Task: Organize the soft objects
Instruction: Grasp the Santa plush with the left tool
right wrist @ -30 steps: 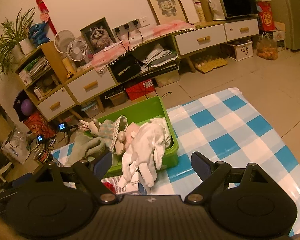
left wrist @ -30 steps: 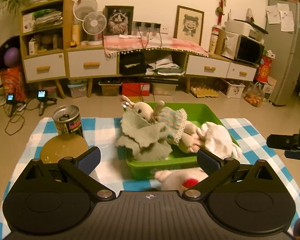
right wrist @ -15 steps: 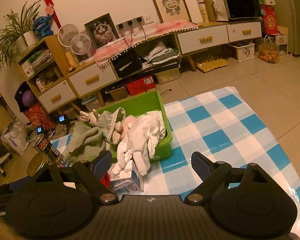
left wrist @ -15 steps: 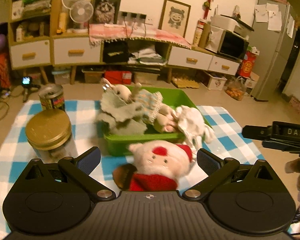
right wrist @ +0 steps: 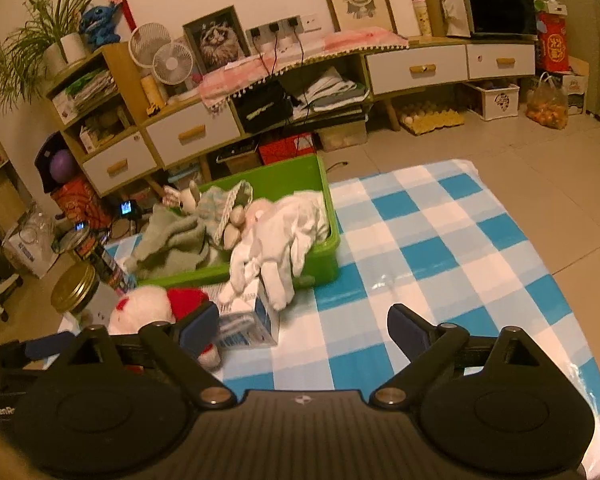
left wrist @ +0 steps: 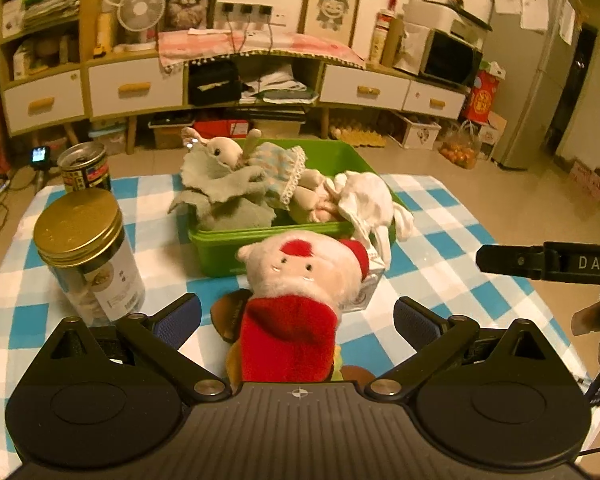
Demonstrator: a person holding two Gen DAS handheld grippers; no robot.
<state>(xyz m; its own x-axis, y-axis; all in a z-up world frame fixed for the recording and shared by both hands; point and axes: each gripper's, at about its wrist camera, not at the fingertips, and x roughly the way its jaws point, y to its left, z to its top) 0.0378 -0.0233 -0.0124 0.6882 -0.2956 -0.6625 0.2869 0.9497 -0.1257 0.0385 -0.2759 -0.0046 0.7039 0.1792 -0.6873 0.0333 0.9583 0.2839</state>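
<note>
A green bin [left wrist: 220, 246] on the checked cloth holds a rabbit doll [left wrist: 236, 152], a grey-green cloth [left wrist: 224, 196] and a white glove [left wrist: 366, 200] that hangs over its rim. A Santa plush [left wrist: 296, 292] lies on the cloth in front of the bin, between the fingers of my open left gripper [left wrist: 296, 320], untouched. The right wrist view shows the bin [right wrist: 320, 264], the glove [right wrist: 276, 240] and the Santa plush [right wrist: 152, 308] at the left. My right gripper [right wrist: 300, 326] is open and empty above the cloth.
A gold-lidded jar [left wrist: 88, 256] and a drink can [left wrist: 85, 167] stand left of the bin. A small blue-white carton [right wrist: 252, 320] lies in front of the bin beside the plush. The right gripper's body [left wrist: 548, 262] shows at right. Cabinets stand behind.
Both grippers have pulled back and risen from the bin. The Santa plush now lies in full view between the left gripper's fingers. Both stay open.
</note>
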